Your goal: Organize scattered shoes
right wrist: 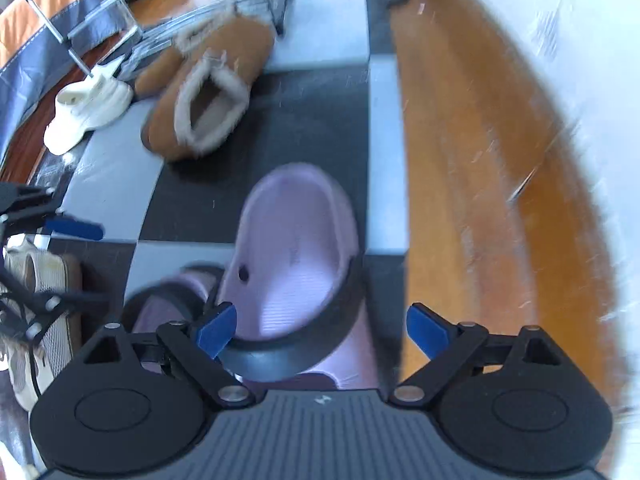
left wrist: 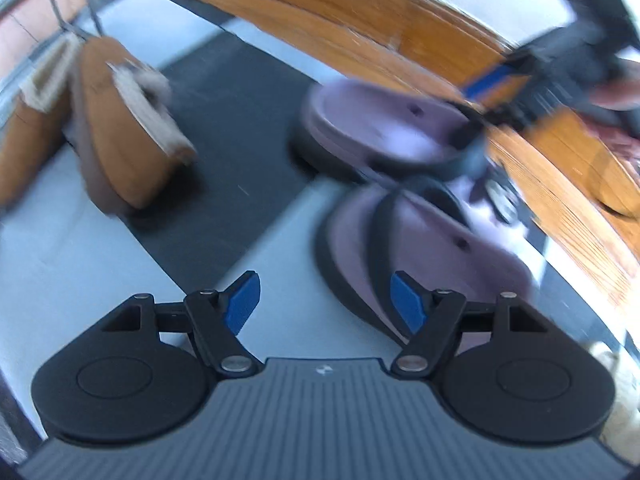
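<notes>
Checkered mat (right wrist: 256, 92) — right hand-held gripper (right wrist: 320, 328) spread around lilac clog (right wrist: 296, 248).

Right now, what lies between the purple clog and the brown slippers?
Only bare dark mat: in the right wrist view nothing sits between the purple clog and the brown slippers.

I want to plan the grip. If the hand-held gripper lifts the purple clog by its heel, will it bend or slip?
The purple clog looks like thick moulded foam, so it is probably light and keeps its shape. Its smooth surface may slip somewhat between the blue pads. The black heel strap seems thinner and may flex, so gripping the side wall seems safer.
</notes>
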